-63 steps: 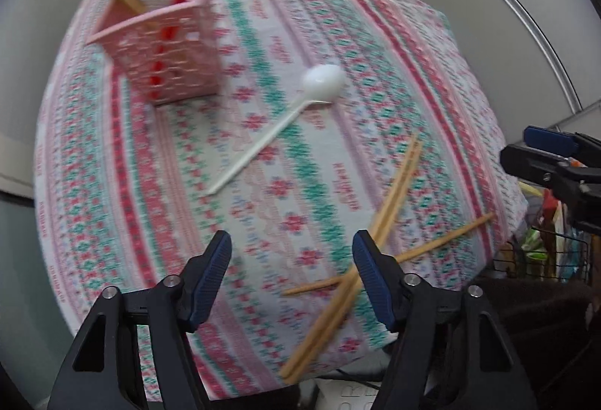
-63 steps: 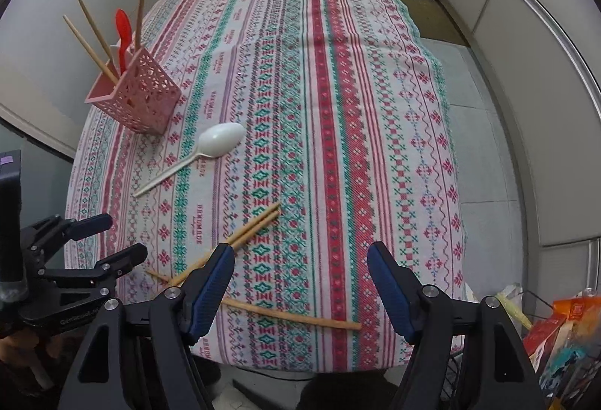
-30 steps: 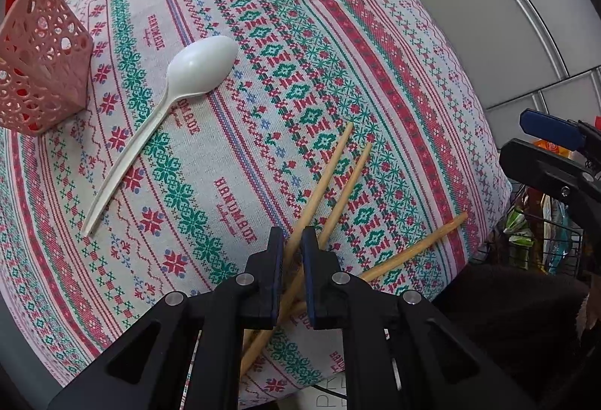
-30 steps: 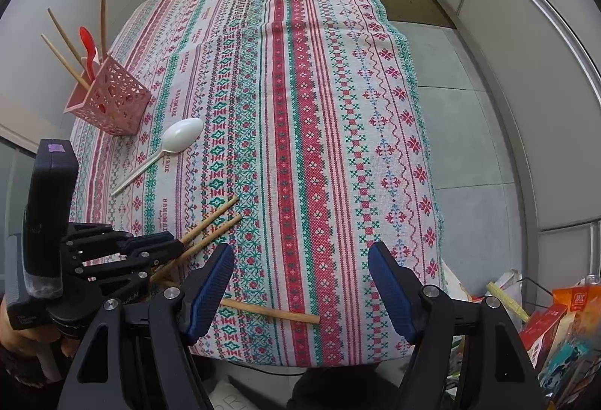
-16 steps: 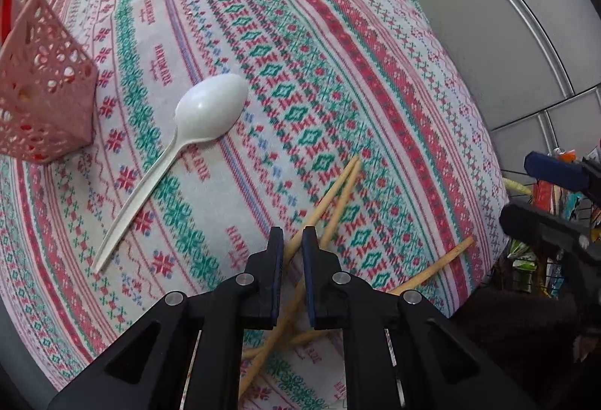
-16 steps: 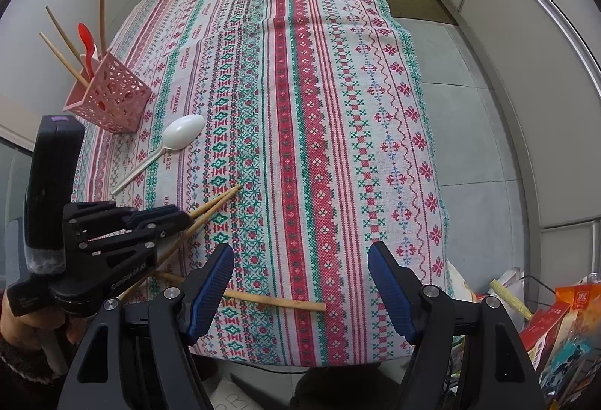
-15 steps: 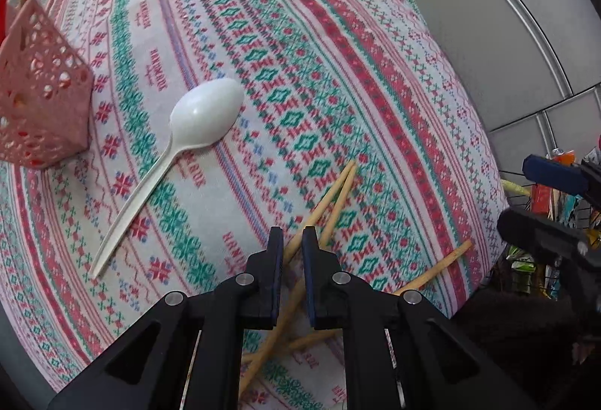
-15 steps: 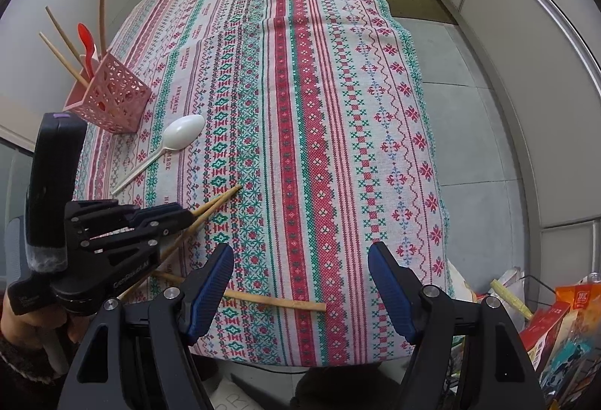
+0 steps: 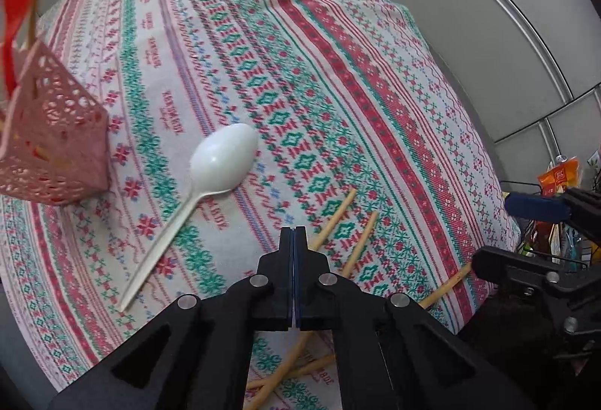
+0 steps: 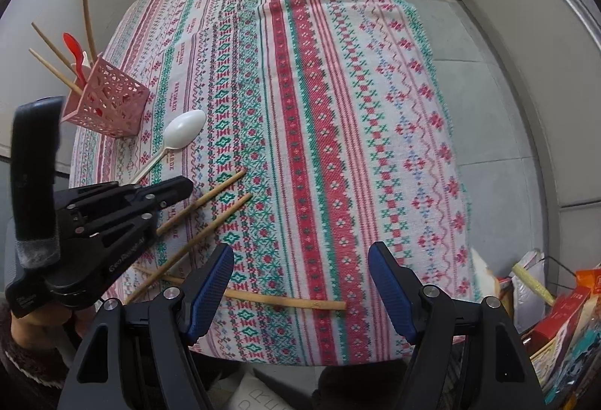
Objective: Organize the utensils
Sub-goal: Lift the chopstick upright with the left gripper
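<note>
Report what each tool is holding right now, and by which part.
Nothing, it seems. The left tool is shut flush, with the chopsticks lying on the tablecloth beside and under it. The right tool is open and empty.

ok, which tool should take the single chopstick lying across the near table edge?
Right. The right tool is open, and the single chopstick lies across the gap between its fingers. The left tool is shut and sits over the other two chopsticks, farther left.
</note>
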### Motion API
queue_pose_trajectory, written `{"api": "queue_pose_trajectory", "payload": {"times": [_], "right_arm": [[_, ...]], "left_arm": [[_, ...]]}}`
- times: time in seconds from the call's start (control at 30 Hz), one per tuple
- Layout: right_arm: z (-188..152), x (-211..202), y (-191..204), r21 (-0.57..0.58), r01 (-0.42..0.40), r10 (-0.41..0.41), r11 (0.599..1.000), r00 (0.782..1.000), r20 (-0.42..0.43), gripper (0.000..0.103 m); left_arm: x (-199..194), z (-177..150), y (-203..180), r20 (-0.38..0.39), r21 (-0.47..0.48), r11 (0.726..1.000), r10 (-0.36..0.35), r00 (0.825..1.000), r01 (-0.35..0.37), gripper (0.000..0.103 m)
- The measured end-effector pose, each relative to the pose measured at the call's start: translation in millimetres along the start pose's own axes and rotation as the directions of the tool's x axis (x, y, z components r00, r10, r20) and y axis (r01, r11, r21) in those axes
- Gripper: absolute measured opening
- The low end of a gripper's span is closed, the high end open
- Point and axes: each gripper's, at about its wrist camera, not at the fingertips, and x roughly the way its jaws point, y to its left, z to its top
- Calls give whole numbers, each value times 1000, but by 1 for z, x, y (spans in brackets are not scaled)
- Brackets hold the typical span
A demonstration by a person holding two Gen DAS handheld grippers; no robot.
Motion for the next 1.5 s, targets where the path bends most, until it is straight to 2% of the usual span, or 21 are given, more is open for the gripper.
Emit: {"api": "queue_pose_trajectory", "payload": {"times": [0.17,0.27,0.43,0.6,0.83,0.9,0.97,1.0,1.03,1.1,1.17,1.33,1.43,1.5], "right_arm": [[4,21,10,32,-67,69,997,995,-72,75],[7,26,14,50,-86,90,995,993,-82,75],[10,26,12,61,-61,66,996,995,-74,75],[10,25,-3,80,-24,30,997,997,-71,75],[12,25,-14,86,-18,25,996,997,-76,75],[12,24,-15,84,-23,29,996,997,-73,75],[12,21,-17,85,-25,31,996,997,-70,75],[12,21,-17,85,-25,31,996,997,-69,75],[12,21,-16,85,-26,31,996,997,-67,75],[11,21,-17,86,-25,30,996,997,-66,75],[11,21,-18,87,-24,30,996,997,-67,75],[11,26,-12,82,-30,36,996,996,-78,76],[11,31,-5,76,-39,46,996,995,-92,75],[12,32,0,70,-42,49,997,994,-95,75]], "left_arm": [[-21,-7,18,34,-13,1000,-24,999,24,0],[-24,-19,21,37,32,999,-43,998,42,0],[-13,-22,14,-19,104,994,-37,999,39,2],[6,-14,-3,-67,137,990,-25,997,35,2],[14,-4,-18,-64,145,989,-33,997,42,29],[15,-2,-20,-56,148,988,-24,998,32,30],[16,1,-22,-47,148,989,-13,999,20,26],[17,2,-23,-44,149,989,4,999,3,20],[17,3,-23,-41,148,989,15,999,-8,9],[20,10,-24,-43,127,992,6,999,0,9],[15,13,-19,-21,111,994,15,1000,-12,0],[-1,15,-2,12,70,997,34,999,-34,0],[-12,12,8,19,57,998,12,1000,-13,0],[-17,7,9,33,88,996,-10,999,7,0]]}}
